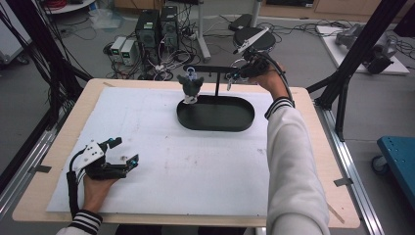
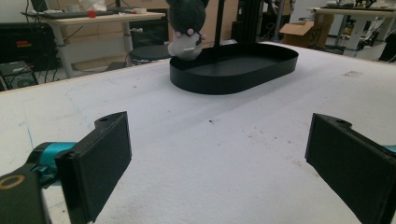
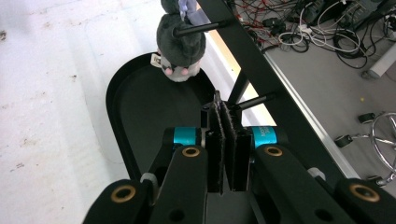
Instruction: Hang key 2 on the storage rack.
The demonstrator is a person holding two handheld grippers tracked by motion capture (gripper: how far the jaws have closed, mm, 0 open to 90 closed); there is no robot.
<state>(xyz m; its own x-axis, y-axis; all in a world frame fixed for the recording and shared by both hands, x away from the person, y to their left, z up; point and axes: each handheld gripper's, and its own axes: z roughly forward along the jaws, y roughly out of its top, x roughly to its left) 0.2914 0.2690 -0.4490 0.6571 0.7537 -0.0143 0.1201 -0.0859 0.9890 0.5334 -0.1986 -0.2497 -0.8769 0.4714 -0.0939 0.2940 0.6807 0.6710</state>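
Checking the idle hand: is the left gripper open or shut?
Open. The left gripper rests on the table with its jaws wide apart and nothing between them.

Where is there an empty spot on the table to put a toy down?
The white mat is bare between the left gripper and the person's right sleeve, in front of the black tray. The tray's floor looks bare too. It is crowded at the stand's crossbar, where the plush toy hangs and the right gripper works.

The high view looks steeply down over the white-covered wooden table (image 1: pixel 161 161). Both gripper views sit low and close, sharing the oval black tray (image 2: pixel 243 77) and hanging grey plush toy (image 3: pixel 181 44).
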